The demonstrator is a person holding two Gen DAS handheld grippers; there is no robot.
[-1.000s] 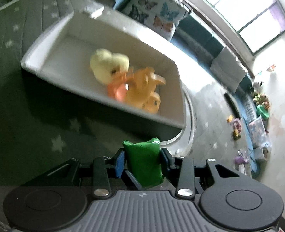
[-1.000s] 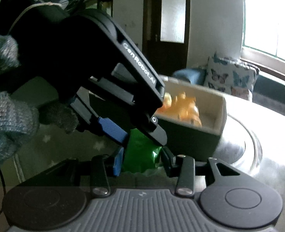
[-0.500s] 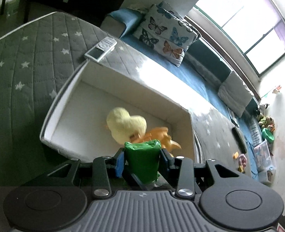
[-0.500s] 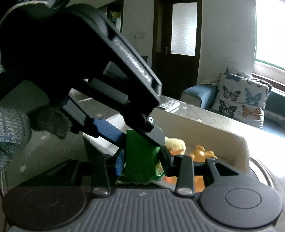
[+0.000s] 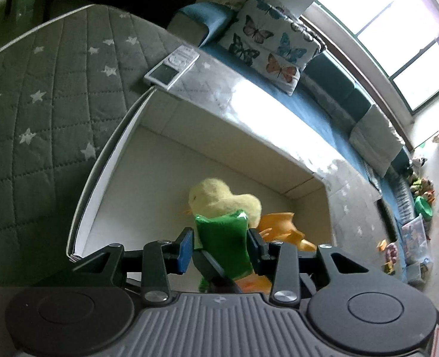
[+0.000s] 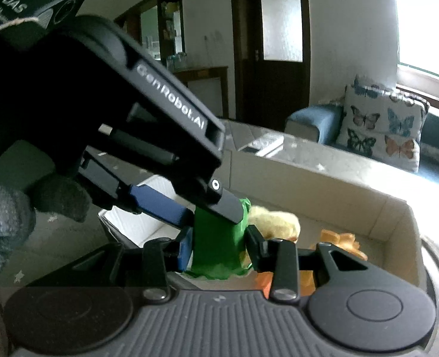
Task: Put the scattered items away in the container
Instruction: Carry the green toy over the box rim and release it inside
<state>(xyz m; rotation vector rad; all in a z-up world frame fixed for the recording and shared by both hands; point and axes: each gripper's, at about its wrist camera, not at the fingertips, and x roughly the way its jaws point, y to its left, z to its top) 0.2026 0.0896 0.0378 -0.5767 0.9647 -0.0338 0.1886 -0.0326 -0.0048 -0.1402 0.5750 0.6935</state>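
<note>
Toy (image 5: 222,241) upright between both claws

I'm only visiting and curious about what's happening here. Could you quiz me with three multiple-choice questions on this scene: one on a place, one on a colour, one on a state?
1. Where is the fluffy yellow toy?
A. in a drawer
B. inside the white box
C. on a shelf

2. What colour is the held toy between the left gripper's fingers?
A. red
B. green
C. purple

3. How do the right gripper's fingers stand?
A. wide open, empty
B. closed on the held toy
C. closed on a spoon

Answers: B, it lies on the box floor beside orange toys; B, green cloth shows between the pads; B, the right wrist view shows both grippers clamping it.
</note>
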